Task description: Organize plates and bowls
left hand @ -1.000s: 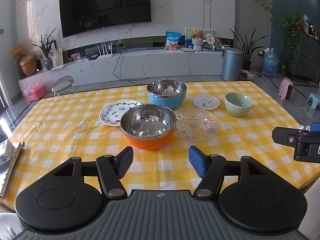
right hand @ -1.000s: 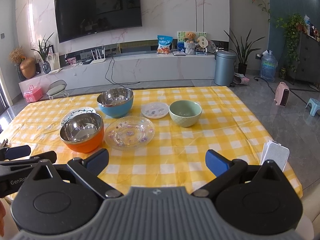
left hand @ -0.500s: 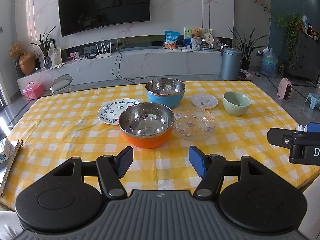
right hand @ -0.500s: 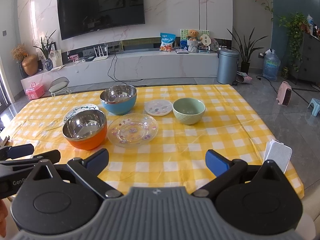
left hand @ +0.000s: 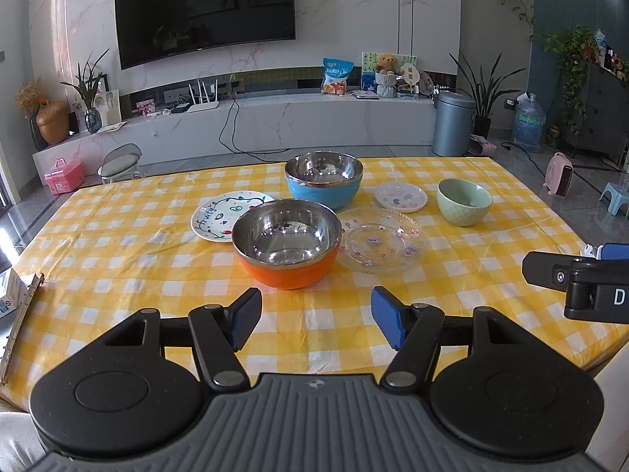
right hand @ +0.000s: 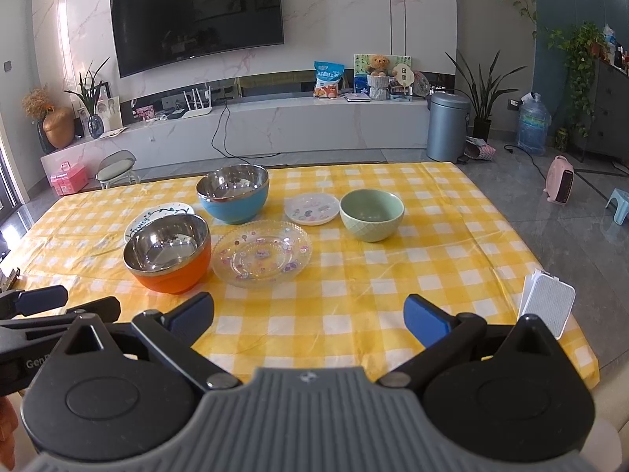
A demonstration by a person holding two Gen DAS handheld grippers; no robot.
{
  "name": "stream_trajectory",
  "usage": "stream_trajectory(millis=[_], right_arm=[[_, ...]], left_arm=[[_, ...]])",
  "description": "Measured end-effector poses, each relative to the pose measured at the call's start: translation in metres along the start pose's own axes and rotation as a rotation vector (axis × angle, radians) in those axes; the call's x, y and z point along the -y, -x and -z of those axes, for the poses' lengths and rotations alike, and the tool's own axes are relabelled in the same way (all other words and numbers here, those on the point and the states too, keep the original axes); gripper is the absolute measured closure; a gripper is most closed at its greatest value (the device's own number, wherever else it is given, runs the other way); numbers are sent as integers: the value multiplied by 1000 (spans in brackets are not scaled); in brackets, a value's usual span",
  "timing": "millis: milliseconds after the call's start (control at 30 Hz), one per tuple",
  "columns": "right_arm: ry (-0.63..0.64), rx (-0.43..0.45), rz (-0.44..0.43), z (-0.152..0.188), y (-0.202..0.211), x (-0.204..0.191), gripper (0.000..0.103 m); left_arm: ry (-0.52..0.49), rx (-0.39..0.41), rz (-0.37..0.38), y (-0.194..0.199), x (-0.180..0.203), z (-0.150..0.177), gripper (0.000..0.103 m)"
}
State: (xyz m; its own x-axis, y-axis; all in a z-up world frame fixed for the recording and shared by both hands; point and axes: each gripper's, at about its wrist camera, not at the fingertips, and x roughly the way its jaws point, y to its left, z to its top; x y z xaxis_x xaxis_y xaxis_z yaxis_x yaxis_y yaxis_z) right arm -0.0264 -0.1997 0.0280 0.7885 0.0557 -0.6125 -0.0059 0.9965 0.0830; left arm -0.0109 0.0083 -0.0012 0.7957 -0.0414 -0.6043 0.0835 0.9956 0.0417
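Hovering above the checked tablecloth, left gripper fingers wide apart, empty, right gripper likewise, touching nothing

Left gripper and right gripper gape wide (both angled downward), empty

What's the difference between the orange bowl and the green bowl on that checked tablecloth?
The orange bowl has a shiny steel lining and rim; the green bowl is one matte pale green, with a quilted pattern outside. The orange bowl looks wider, though it also sits nearer the cameras. The orange bowl stands close against the clear glass plate; the green bowl stands apart, off to the right. Both are upright and empty.
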Motion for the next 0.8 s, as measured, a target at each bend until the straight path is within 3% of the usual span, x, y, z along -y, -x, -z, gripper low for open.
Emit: stream_trajectory(millis=[800], right_arm=[[25, -25, 2, 2, -5, -7, 2]], left_arm=[[27, -26, 3, 0, -4, 1, 28]])
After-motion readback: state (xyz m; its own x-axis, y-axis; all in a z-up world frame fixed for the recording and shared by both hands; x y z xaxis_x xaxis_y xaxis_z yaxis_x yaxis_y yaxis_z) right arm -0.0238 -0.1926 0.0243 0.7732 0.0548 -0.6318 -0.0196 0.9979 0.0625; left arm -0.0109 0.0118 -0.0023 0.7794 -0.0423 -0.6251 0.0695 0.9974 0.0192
